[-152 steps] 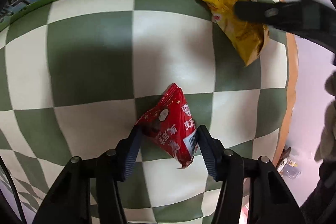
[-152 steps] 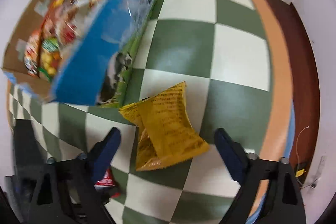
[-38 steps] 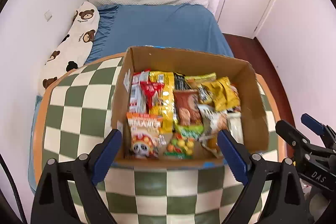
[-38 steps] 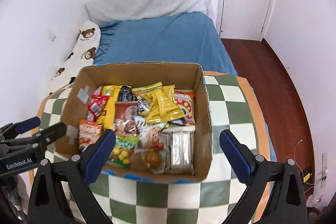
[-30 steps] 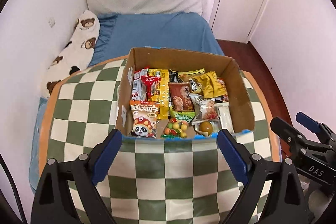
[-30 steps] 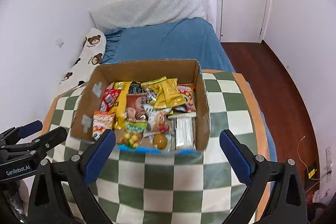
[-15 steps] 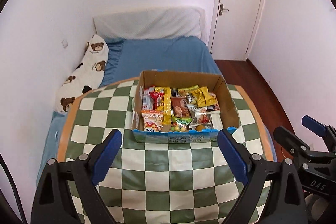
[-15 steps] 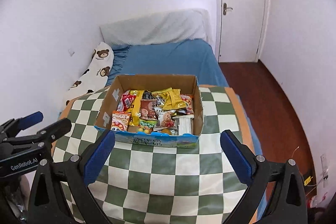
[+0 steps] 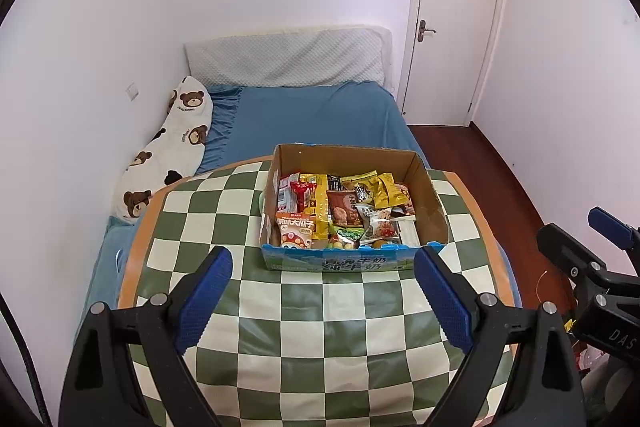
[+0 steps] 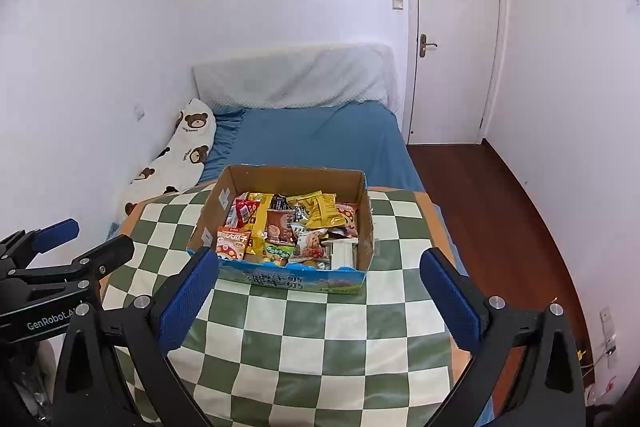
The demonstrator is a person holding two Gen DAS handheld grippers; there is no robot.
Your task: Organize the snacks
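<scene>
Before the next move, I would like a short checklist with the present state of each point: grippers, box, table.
1. Left gripper open and holding nothing: ok.
2. Right gripper open and holding nothing: ok.
3. Snack packets inside the brown cardboard box with a blue printed front: ok.
4. No packet left on the visible green and white checked tablecloth: ok; behind the box, cannot tell.
5. Box fully on the table: ok.
6. Packets sorted neatly: not ok, they overlap.
</scene>
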